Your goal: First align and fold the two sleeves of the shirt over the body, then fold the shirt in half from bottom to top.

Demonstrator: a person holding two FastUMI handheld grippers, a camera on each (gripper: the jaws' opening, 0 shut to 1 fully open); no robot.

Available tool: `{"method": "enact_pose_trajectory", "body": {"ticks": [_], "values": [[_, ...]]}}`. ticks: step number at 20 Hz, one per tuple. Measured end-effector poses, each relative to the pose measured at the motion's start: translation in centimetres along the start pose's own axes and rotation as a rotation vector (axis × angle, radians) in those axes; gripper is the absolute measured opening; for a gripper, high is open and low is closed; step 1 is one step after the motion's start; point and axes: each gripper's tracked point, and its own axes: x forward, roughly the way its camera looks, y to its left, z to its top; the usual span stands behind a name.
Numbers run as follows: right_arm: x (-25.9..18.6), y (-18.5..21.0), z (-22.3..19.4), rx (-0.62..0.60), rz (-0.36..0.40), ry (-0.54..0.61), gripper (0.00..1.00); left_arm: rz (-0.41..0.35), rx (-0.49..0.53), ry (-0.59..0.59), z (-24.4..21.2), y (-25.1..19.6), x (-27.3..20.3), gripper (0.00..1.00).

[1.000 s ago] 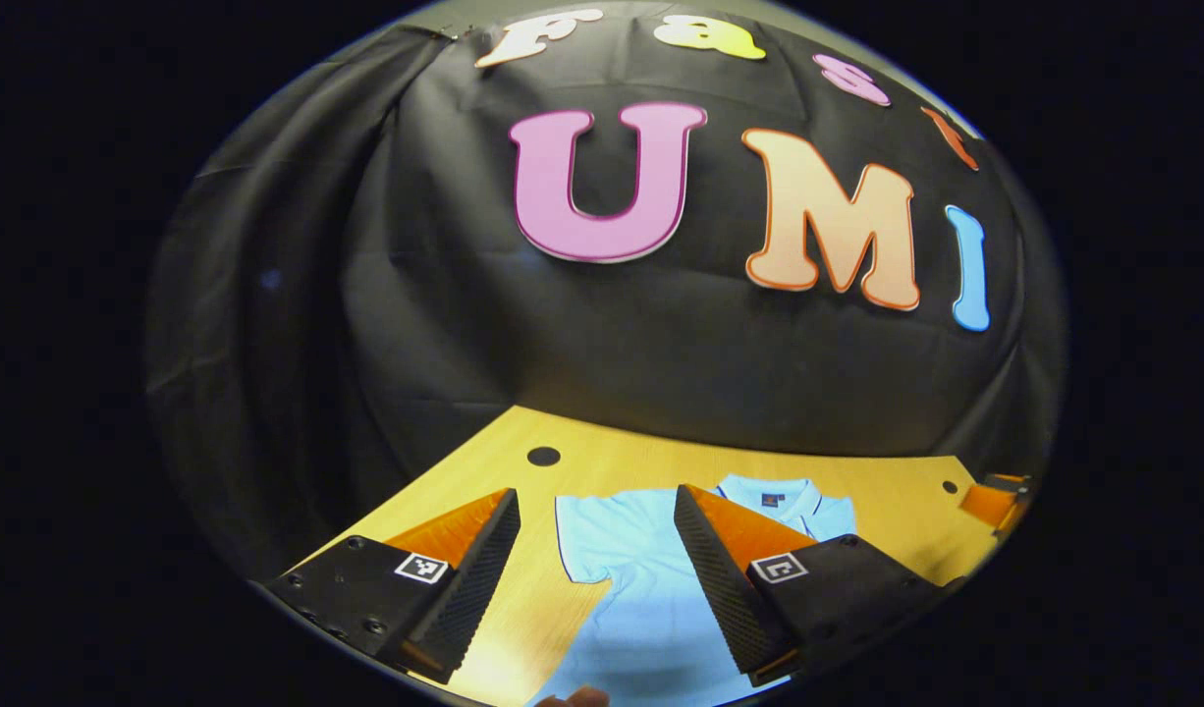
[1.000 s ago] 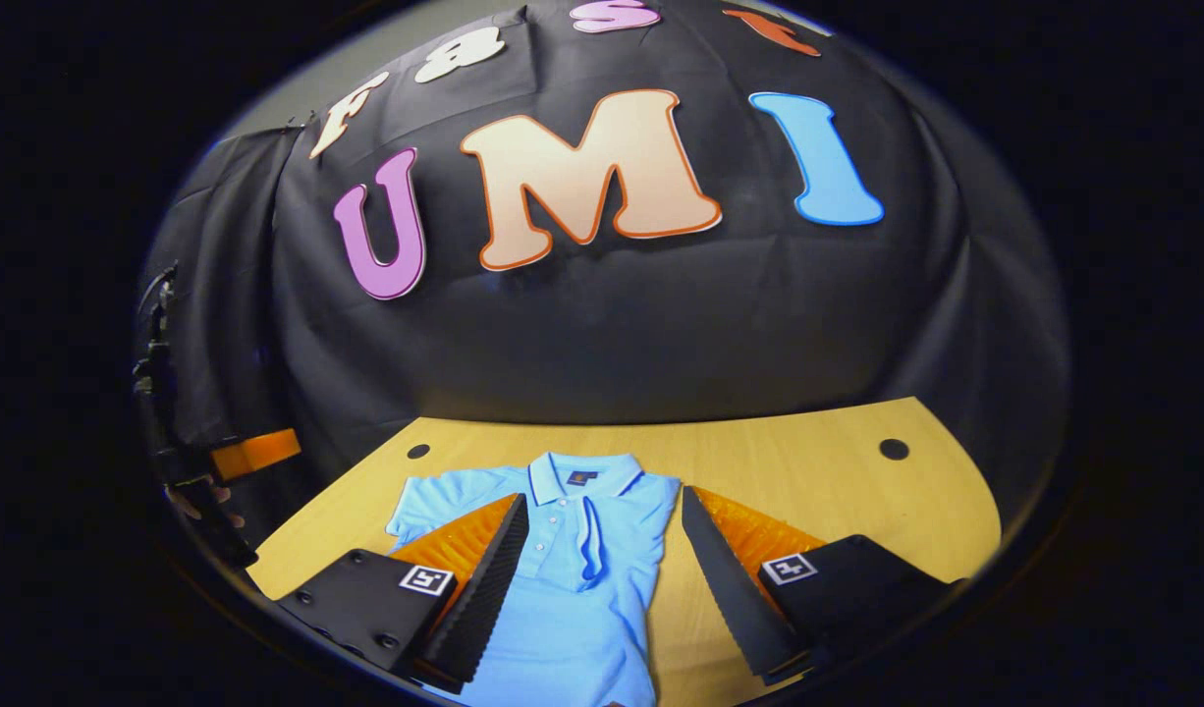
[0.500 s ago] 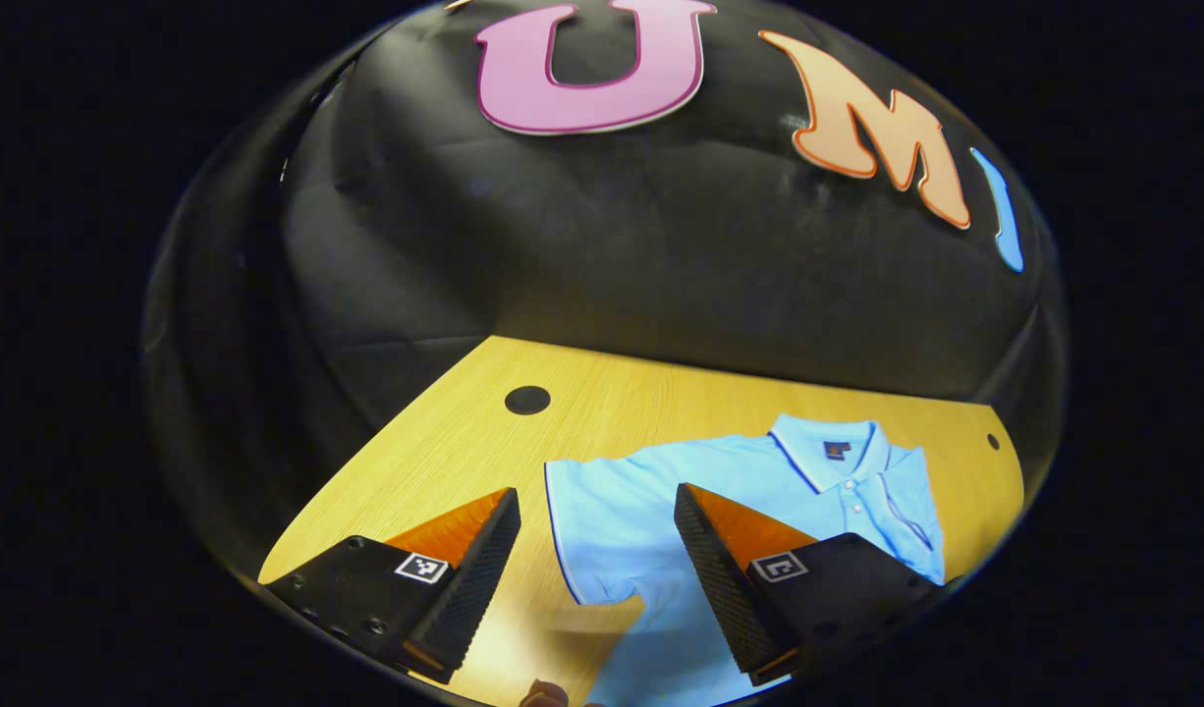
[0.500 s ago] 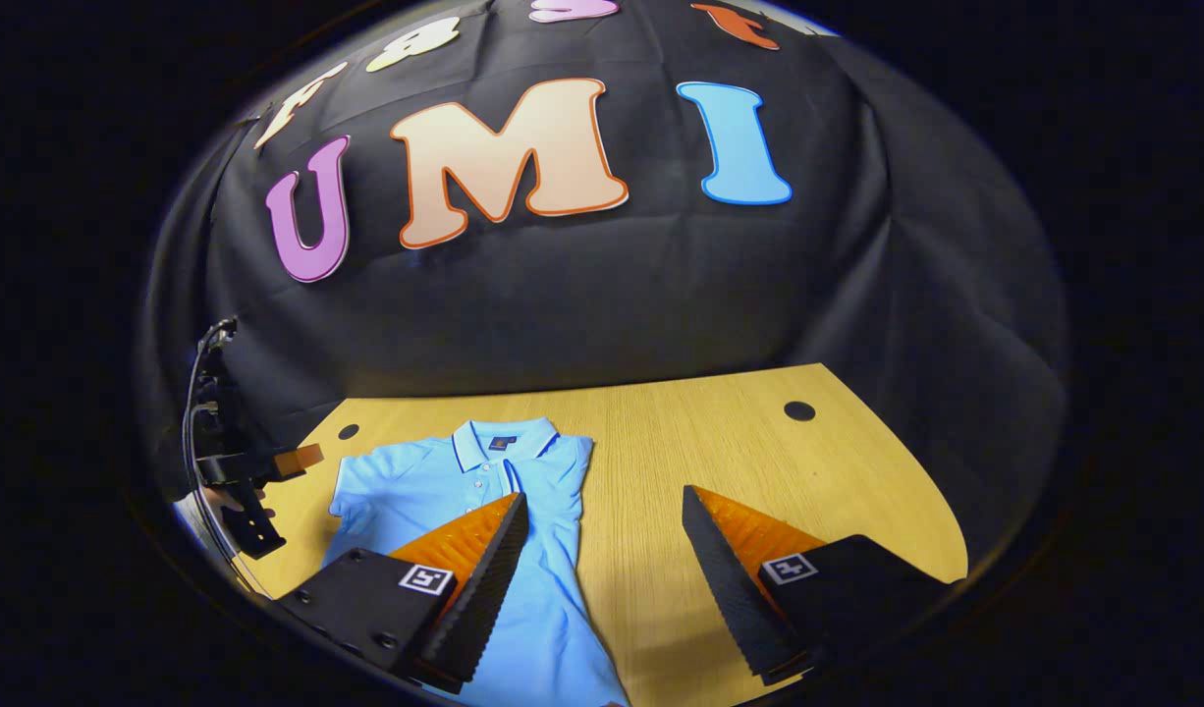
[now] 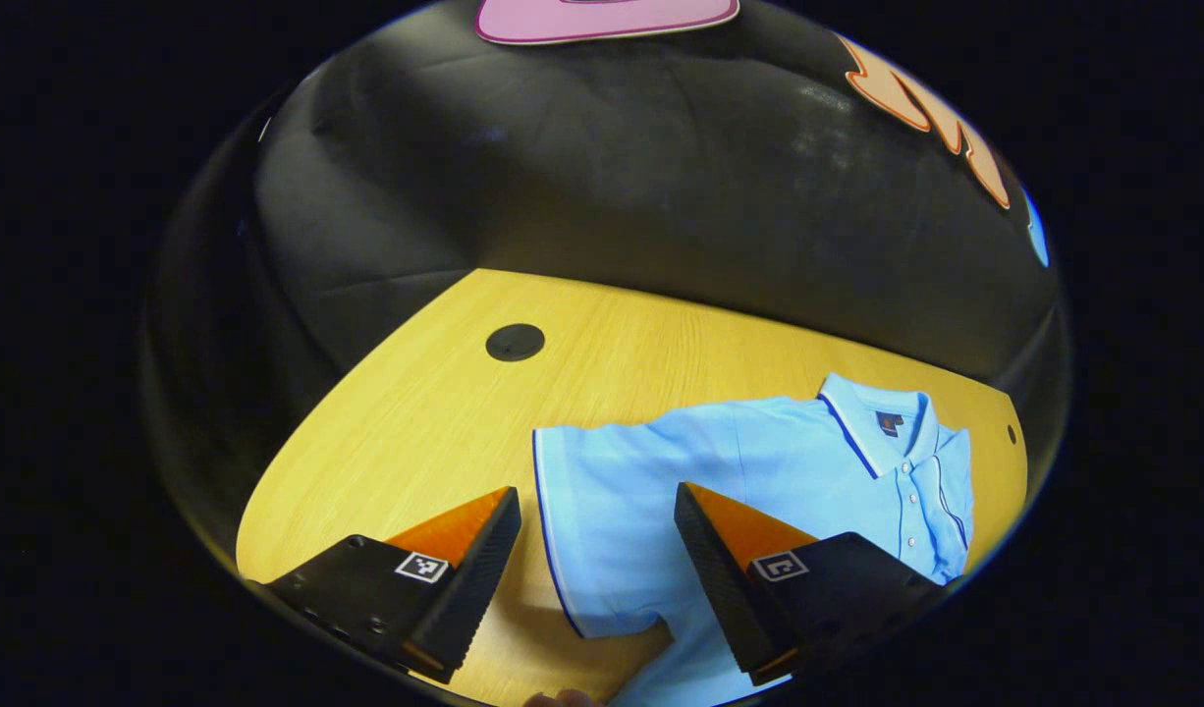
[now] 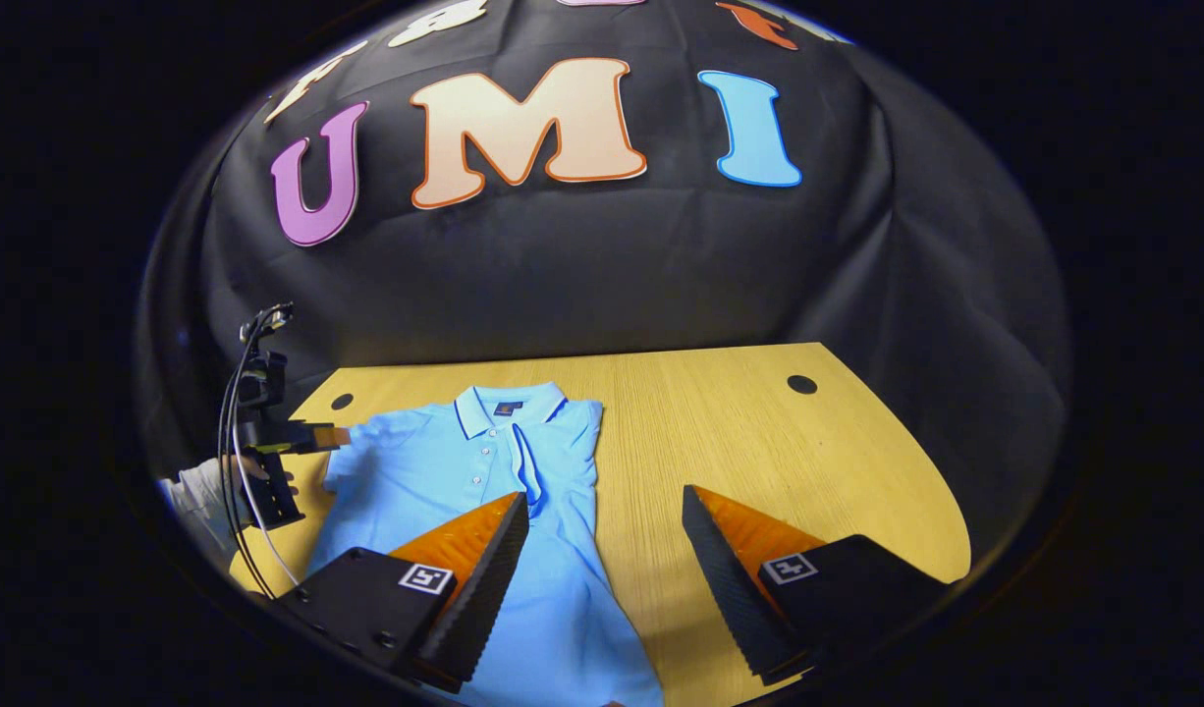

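A light blue polo shirt (image 5: 759,462) lies flat on the wooden table (image 5: 415,422), collar toward the wall. Its spread sleeve (image 5: 602,491) reaches out beneath my left gripper (image 5: 594,491), which hovers open with the sleeve's cuff edge between its fingers. In the right gripper view the shirt (image 6: 445,471) has its other sleeve (image 6: 563,442) folded over the body. My right gripper (image 6: 603,493) is open above the shirt's folded edge, one finger over the cloth, the other over bare table. The left gripper (image 6: 312,435) also appears there at the far sleeve, held by a hand (image 6: 204,486).
The table has round dark holes near its back corners (image 5: 515,342) (image 6: 801,384). Bare wood (image 6: 759,442) stretches to the right of the shirt. The black cloth wall stands close behind the table's rear edge. Cables (image 6: 234,462) hang by the left gripper.
The left gripper has tilted down and come in over the spread sleeve. The right gripper has shifted right, off the shirt's middle to its folded edge.
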Motion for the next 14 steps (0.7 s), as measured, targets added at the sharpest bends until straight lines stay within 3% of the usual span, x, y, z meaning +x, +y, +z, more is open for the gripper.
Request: {"method": "enact_pose_trajectory", "body": {"ticks": [3,4,5,9,11,14], "values": [[-0.3,-0.2,0.5,0.012,-0.016,-0.019,0.94,0.014,-0.002,0.031,-1.0,0.0,0.8,0.95],[-0.5,-0.3,0.6,0.013,-0.021,-0.023,0.98,0.022,-0.009,0.046,-1.5,0.2,0.9,0.95],[-0.6,-0.3,0.5,0.016,-0.024,-0.024,0.94,0.037,-0.008,0.059,-1.7,0.4,0.8,0.95],[-0.9,-0.6,-0.4,0.023,-0.036,-0.007,0.94,0.031,0.024,0.057,-1.7,0.2,1.0,0.95],[-0.9,-0.6,-0.9,0.035,-0.033,0.002,0.94,0.011,0.028,0.055,-1.5,-0.5,1.3,0.73],[-0.7,-1.7,-1.0,0.037,-0.024,0.01,0.94,-0.006,0.033,0.055,-1.1,-1.8,0.9,0.19]]}}
